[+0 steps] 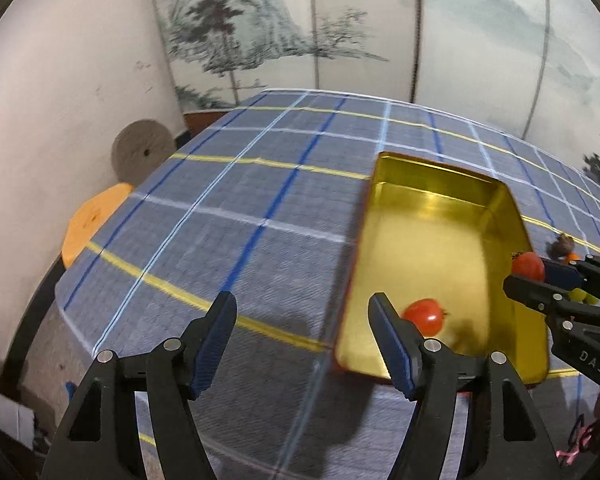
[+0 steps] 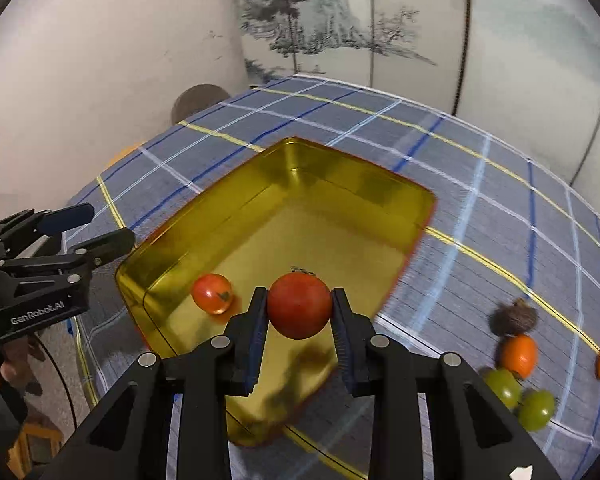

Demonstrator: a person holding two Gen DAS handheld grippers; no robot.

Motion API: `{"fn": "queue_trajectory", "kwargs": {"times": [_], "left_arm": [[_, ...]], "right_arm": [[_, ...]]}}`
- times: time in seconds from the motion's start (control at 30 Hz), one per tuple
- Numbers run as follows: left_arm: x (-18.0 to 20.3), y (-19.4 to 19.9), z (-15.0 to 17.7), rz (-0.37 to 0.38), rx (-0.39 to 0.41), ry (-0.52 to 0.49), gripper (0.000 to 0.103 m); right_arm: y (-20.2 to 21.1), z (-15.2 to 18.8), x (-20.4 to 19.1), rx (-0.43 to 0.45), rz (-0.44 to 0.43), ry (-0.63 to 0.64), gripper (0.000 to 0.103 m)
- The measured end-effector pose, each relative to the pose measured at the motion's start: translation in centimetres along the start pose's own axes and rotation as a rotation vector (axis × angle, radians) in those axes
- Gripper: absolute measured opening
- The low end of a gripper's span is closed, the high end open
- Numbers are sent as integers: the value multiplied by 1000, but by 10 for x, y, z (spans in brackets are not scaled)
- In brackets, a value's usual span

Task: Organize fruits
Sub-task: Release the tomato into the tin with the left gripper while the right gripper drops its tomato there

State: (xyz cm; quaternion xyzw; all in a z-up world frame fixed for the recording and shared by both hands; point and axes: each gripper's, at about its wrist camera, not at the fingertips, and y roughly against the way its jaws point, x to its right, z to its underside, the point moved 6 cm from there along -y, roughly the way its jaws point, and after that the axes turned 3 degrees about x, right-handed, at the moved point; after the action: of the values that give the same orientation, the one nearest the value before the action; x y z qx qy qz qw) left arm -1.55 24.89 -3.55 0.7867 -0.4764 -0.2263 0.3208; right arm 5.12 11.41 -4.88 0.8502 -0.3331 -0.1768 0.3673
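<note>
Right gripper (image 2: 300, 308): clamped on red tomato (image 2: 299, 305), stem at 12 o'clock.
Left gripper (image 1: 302, 340): jaws apart, empty.
Gold tin (image 2: 380, 192): long axis toward 11 o'clock.

- Left gripper (image 1: 302, 334): two matte black plastic fingers, each faced with a ribbed dark blue rubber pad (image 1: 214, 342).
- Round silver screw heads (image 1: 105, 356) at the finger pivots; black triangular link arms with cut-out windows below.
- Seen from the right wrist camera at 9 o'clock: same black body (image 2: 36, 284), white "GenRobot.AI" lettering along its side, thin black cable looping beneath.
- Right gripper (image 2: 300, 314): identical build, black fingers, ribbed blue pads (image 2: 342, 336), four silver screws across the linkage.
- Seen from the left wrist camera at 3 o'clock: black housing (image 1: 580, 344) with white letters "DAS".
</note>
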Motion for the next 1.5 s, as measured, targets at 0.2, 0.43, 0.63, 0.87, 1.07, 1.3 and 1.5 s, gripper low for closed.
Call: {"fn": "queue_trajectory", "kwargs": {"times": [0.2, 0.43, 0.63, 0.87, 1.07, 1.3, 1.5], "left_arm": [[-20, -5, 10, -11, -34, 60, 69], [-32, -10, 14, -18, -58, 100, 69], [-35, -14, 19, -13, -75, 117, 69], [-32, -16, 22, -7, -86, 114, 69], [-25, -17, 24, 2, -92, 100, 69], [-20, -16, 25, 1, -96, 84, 69], [-20, -13, 22, -4, -89, 85, 69]], "right_arm": [[-26, -4, -13, -38, -10, 29, 28], [-42, 0, -18, -80, 0, 47, 28], [-48, 4, -22, -100, 8, 71, 29], [-53, 7, -27, -114, 16, 96, 29], [-52, 8, -27, -113, 20, 102, 30], [-53, 9, -29, -113, 18, 104, 30], [-53, 9, -31, -109, 16, 107, 30]]}}
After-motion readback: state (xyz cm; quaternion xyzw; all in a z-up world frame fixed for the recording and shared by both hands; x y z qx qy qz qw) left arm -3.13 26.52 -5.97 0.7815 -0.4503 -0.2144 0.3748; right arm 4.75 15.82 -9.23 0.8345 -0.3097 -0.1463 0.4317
